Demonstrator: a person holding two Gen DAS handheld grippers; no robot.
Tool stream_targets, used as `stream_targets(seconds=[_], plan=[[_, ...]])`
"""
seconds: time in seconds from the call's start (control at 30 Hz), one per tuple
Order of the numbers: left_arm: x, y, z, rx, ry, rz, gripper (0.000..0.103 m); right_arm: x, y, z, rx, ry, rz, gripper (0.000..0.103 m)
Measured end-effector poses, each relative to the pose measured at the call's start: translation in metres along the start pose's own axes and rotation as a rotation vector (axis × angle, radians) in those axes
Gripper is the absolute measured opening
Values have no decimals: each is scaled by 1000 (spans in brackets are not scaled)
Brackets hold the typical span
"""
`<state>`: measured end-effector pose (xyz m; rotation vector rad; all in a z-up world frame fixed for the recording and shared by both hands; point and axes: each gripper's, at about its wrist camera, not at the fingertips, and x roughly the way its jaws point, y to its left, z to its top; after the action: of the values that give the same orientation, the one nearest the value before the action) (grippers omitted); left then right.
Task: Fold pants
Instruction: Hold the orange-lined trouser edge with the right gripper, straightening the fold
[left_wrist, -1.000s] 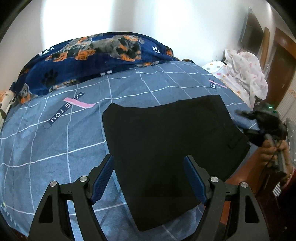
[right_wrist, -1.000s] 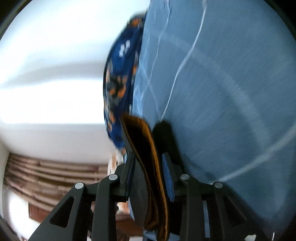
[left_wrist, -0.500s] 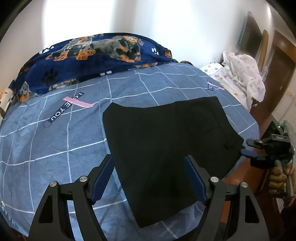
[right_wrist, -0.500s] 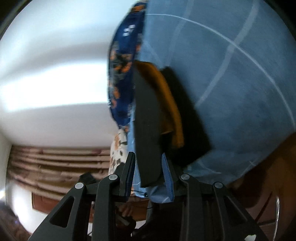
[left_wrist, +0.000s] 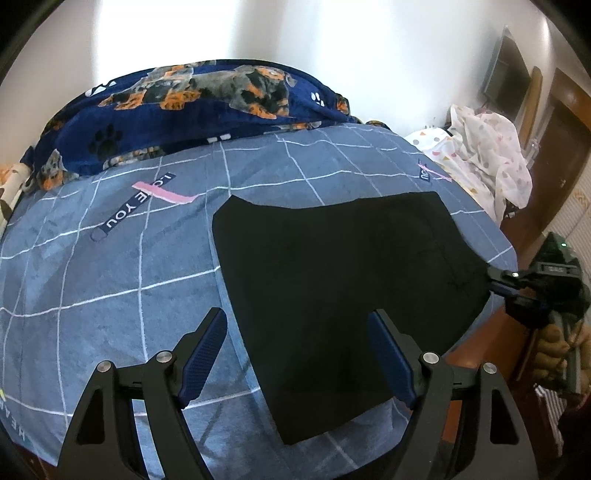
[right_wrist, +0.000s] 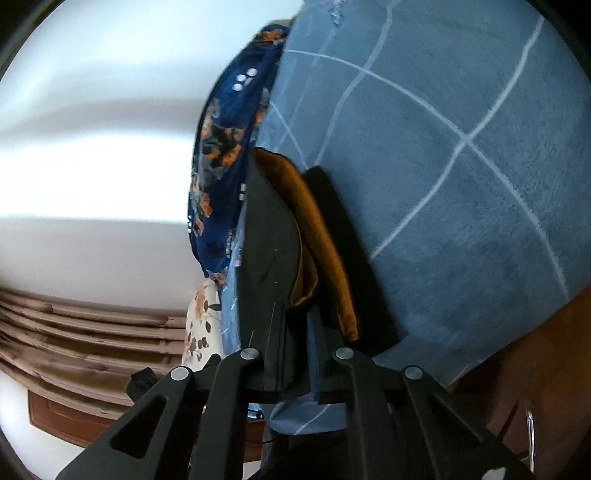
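The black pants (left_wrist: 343, 280) lie folded flat on the blue checked bed (left_wrist: 110, 280). My left gripper (left_wrist: 297, 354) is open and empty, hovering above the near edge of the pants. My right gripper (left_wrist: 498, 282) is at the pants' right edge by the side of the bed. In the right wrist view the right gripper (right_wrist: 295, 332) is shut on the black pants (right_wrist: 269, 258), and their orange-brown lining (right_wrist: 317, 240) shows between the layers.
A dark blue dog-print blanket (left_wrist: 192, 107) is piled along the far side of the bed. White spotted cloth (left_wrist: 487, 155) lies heaped at the far right. A wooden door (left_wrist: 561, 147) and floor lie beyond the bed's right edge (left_wrist: 509, 251).
My right gripper moved down and back to the bed's right edge and stays clamped on the pants' edge. My left gripper has barely moved.
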<state>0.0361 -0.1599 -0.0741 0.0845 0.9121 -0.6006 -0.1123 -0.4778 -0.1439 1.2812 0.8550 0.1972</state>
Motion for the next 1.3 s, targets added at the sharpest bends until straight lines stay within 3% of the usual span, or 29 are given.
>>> stream_targets(seconds=[0.13,0.27,0.37,0.67,0.73,0.8,0.87,1.1,1.3], plan=[[-2,0,0,2,-9,-1,81,-18,16,-17,-16,-23,19,10],[6,-1,-3,8,19,-1,81,-17,-10,-30,43,-9,-39,8],[14,-3,-8,33,41,18,81,-11,-36,-31,135,-3,-28,8],[32,1,-15,40,90,28,81,-9,-39,-28,169,15,-37,8],[34,0,-17,54,96,36,81,-10,-32,-27,153,13,-67,13],[36,-1,-19,62,104,37,81,-12,-26,-26,132,8,-97,28],[38,-2,-20,64,111,37,81,-15,-20,-26,109,-6,-144,32],[39,-2,-21,68,117,29,81,-28,-15,-18,98,-58,-150,34],[36,0,-21,52,115,27,81,-13,-14,-5,95,-32,-140,35]])
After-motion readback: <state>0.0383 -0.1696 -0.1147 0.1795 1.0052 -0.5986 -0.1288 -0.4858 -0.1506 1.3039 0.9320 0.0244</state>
